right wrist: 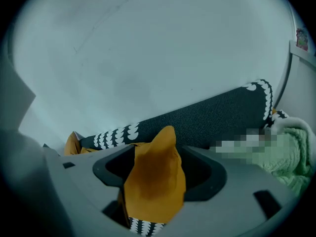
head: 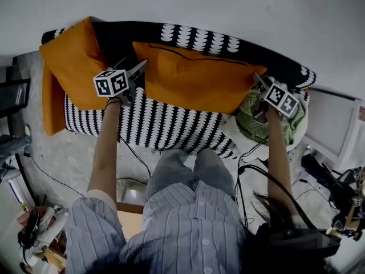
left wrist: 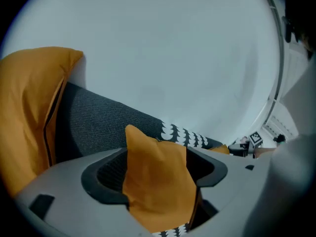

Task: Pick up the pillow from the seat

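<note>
Two tongs, one target: the orange pillow (head: 197,76) lies lengthwise on the sofa (head: 165,124), leaning against the backrest. Its long axis runs straight from your left gripper (head: 138,70) to your right gripper (head: 259,80). A corner of the pillow stands between the jaws at each end. Both pairs are spread wide and not pressing on the cloth, so nothing is gripped yet. Neither hand is nearer, since each sits at its own end. The coming move, as I judge it, is to close on both corners and lift evenly.

Count: two orange pillows, the second pillow (head: 71,61) propped beyond your left gripper's outer side. One green blanket (head: 254,119) lies just beside your right gripper, on your side. One sofa.
</note>
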Demonstrator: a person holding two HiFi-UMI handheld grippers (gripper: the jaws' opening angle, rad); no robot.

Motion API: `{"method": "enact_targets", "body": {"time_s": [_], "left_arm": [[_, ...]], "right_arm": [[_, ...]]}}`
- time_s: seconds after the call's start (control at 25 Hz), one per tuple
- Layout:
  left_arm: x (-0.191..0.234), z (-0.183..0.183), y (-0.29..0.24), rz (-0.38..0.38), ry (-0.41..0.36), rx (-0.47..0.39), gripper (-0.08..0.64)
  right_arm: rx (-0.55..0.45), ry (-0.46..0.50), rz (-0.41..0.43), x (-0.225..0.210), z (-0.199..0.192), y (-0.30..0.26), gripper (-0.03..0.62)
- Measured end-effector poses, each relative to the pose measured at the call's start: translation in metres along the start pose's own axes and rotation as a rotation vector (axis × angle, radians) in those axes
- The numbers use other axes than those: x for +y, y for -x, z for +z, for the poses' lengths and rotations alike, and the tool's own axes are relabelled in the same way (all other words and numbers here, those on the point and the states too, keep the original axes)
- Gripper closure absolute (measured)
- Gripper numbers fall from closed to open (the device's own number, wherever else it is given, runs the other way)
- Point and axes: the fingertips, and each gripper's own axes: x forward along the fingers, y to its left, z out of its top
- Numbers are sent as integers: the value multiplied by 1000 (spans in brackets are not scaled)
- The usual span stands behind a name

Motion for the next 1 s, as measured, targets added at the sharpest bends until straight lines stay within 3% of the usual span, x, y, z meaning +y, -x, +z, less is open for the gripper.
{"method": "enact_targets", "body": {"time_s": [0.12, 0.24, 0.36, 0.48, 0.6, 0.68, 0.84, 1.0], "left_arm": [[13, 2, -4, 1, 93, -24, 196], [27, 7, -12, 13, 133, -28, 193], [27, 20, -22, -23, 180, -51, 190], [26, 27, -38, -29, 194, -35, 189], [35, 21, -54, 48, 159, 22, 185], [41, 12, -63, 76, 197, 51, 184], [39, 3, -82, 70, 394, 3, 187], [37, -2, -84, 96, 357, -6, 248]], "right_arm": [[29, -17, 14, 3, -2, -8, 310], [48, 14, 10, 2, -1, -16, 310], [58, 25, 23, 1, -1, -22, 310], [65, -88, 68, 2, -4, -25, 310], [44, -249, 122, 3, -1, -26, 310], [35, -283, 135, 3, 0, -27, 310], [50, -219, 90, 2, -4, -37, 310], [84, -109, 37, 3, -11, -47, 365]]}}
